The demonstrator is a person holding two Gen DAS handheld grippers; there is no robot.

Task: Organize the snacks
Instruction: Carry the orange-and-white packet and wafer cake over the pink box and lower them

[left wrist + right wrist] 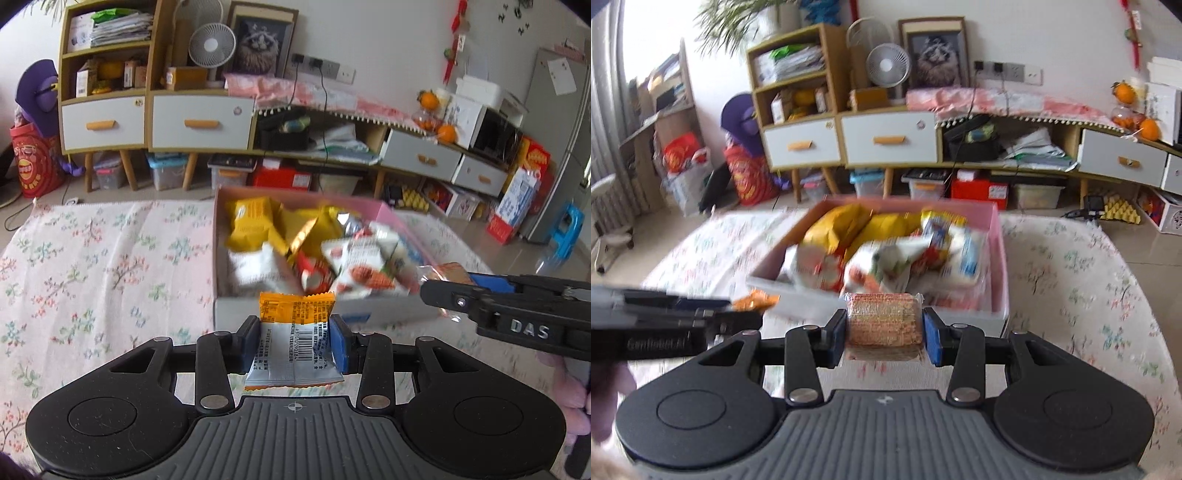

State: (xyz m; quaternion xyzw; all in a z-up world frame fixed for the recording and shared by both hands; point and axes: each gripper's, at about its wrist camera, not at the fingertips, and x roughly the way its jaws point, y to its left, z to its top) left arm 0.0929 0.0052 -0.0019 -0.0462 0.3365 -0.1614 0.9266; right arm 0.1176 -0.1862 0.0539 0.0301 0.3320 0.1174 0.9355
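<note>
The left gripper (294,341) squeezed an orange and white snack packet (295,343) just in front of the snack box (280,308). The right gripper (884,334) squeezed a brown cracker pack (882,325), near the box's front wall, above the flowery cloth (1089,295)

Floral-cloth-covered table (92,266); pink snack box (314,312) sits directly on it, heaped with packets.

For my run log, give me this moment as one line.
left gripper: shut on orange packet | right gripper: shut on cracker pack | snack box: ahead, full
</note>
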